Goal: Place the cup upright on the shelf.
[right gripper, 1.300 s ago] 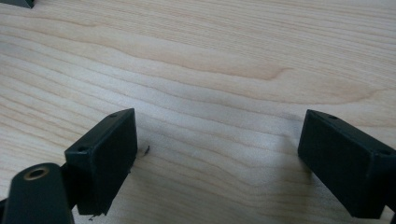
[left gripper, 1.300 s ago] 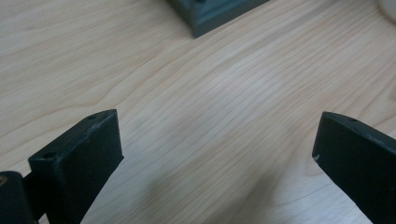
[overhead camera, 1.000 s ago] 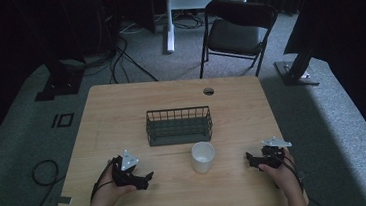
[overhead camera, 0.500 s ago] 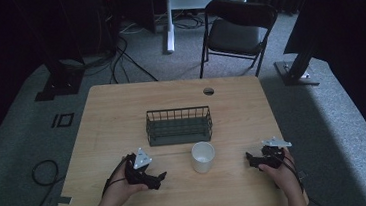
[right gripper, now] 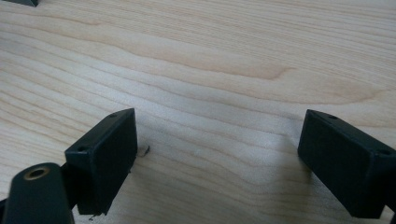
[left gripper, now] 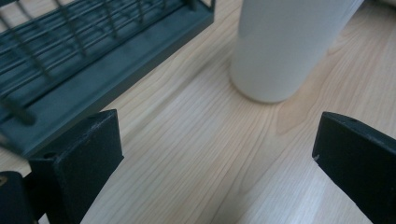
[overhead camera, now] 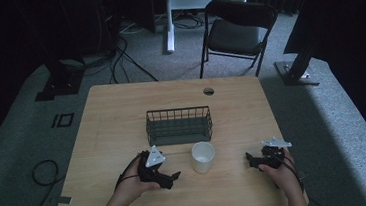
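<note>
— Nearest the person, what sits on the desk (overhead camera: 107, 119)?
— Both grippers: the left gripper (overhead camera: 170, 177) with jaws spread wide, empty, aimed at the white cup (overhead camera: 203, 156) just beside it; the right gripper (overhead camera: 251, 158) likewise agape, empty.
— Beyond?
— A dark wire basket (overhead camera: 179, 125) behind the cup, then a black chair (overhead camera: 234, 28)

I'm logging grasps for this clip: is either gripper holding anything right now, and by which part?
Nothing is held. The left gripper is open, with the white cup ahead of its jaws, untouched. The right gripper is open over bare table.
</note>
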